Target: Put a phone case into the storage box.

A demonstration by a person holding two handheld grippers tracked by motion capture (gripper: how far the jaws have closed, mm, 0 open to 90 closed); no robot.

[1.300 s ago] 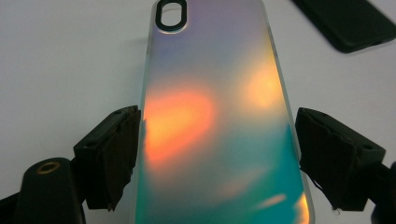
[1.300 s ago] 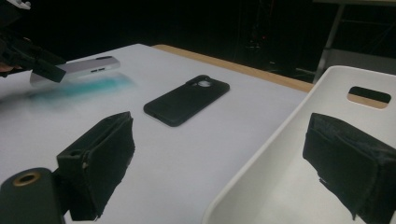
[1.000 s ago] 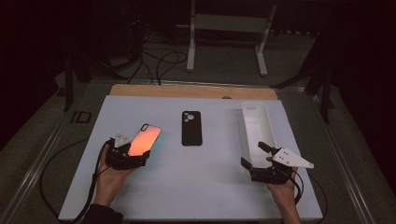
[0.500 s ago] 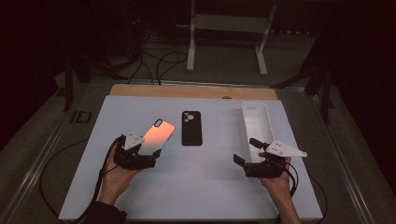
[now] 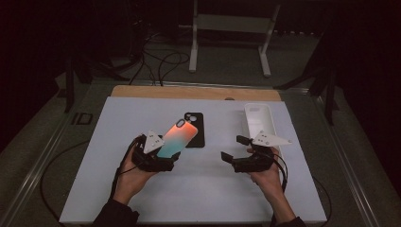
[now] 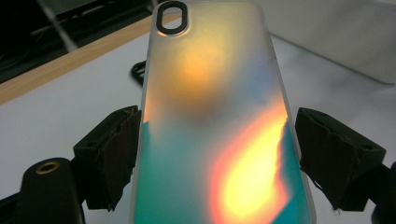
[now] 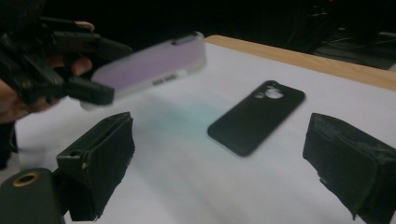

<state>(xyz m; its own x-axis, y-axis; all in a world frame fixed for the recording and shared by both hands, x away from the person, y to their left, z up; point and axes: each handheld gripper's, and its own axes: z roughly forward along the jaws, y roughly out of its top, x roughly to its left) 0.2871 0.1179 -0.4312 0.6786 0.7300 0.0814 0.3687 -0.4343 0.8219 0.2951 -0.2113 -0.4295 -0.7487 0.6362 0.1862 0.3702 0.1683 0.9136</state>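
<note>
An iridescent orange-and-teal phone case [image 5: 176,138] is raised off the table, tilted, with my left gripper [image 5: 165,157] shut on its lower sides. In the left gripper view the case [image 6: 210,93] sits between both jaws, camera hole at the top. A black phone case [image 5: 197,132] lies flat at the table's centre, partly hidden behind the raised case. My right gripper [image 5: 234,147] stands open and holds nothing, pointing left. In its own view the right gripper [image 7: 219,158] faces the black case [image 7: 256,116], with the raised case [image 7: 149,67] at upper left.
A white phone case [image 5: 260,122] lies at the right, just beyond my right hand. The white table top [image 5: 123,123] has a wooden strip [image 5: 189,92] along its far edge. Behind it are a metal stand [image 5: 231,28] and cables on the floor.
My left gripper has carried the iridescent case rightward toward the centre, over the black case's edge. My right gripper has moved left, away from the white case, and turned inward.
</note>
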